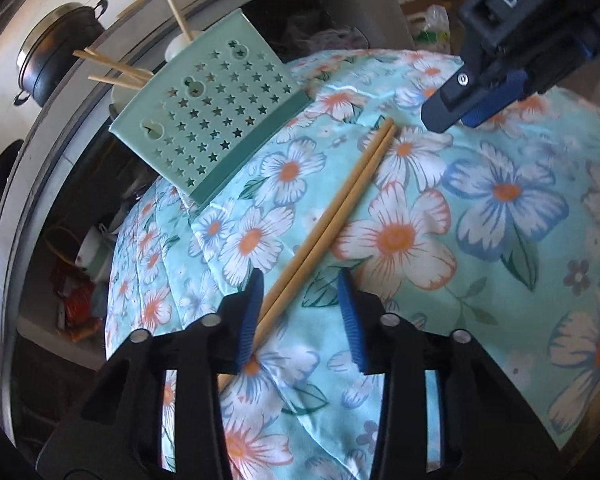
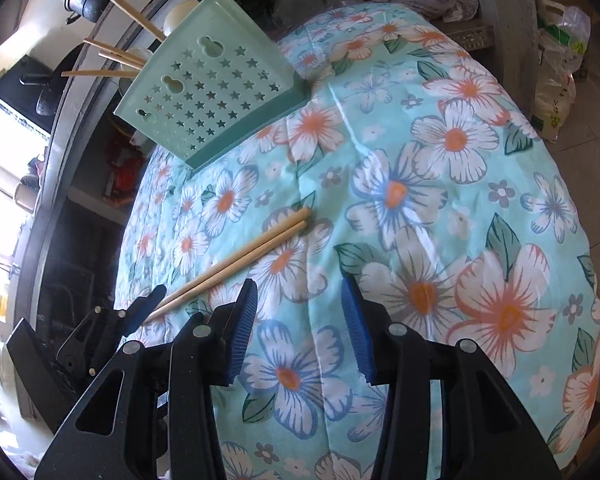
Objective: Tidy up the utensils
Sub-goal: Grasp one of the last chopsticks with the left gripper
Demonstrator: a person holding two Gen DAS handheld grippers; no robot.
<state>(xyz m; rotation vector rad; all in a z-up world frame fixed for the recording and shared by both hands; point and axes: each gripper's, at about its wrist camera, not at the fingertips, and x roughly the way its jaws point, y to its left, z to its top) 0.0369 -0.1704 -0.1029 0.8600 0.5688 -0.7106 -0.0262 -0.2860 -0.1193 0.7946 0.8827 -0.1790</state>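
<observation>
1. Flowered cloth (image 2: 440,208) covers the worktop, with a mint-green utensil holder (image 1: 216,120) standing at its far edge, punched with stars and already carrying several chopsticks (image 2: 116,54).
2. One pair of chopsticks (image 1: 340,208) lies loose on the cloth, side by side, near the middle and well apart from the holder.
3. Left tongs (image 1: 300,316) sit low over the near end of that pair; the sticks pass between the blue pads beside the left one, but the pads are not clamped on them, so the tongs look released.
4. Right tongs (image 2: 300,332) hover over bare cloth just right of the pair, parted, holding nothing.
5. To grip well, I would centre both sticks between the pads before closing, so neither rolls away.
6. Open cloth lies between pair and holder, giving a free path; the holder perches right at the worktop's edge, so a hard push there could tip it off.
</observation>
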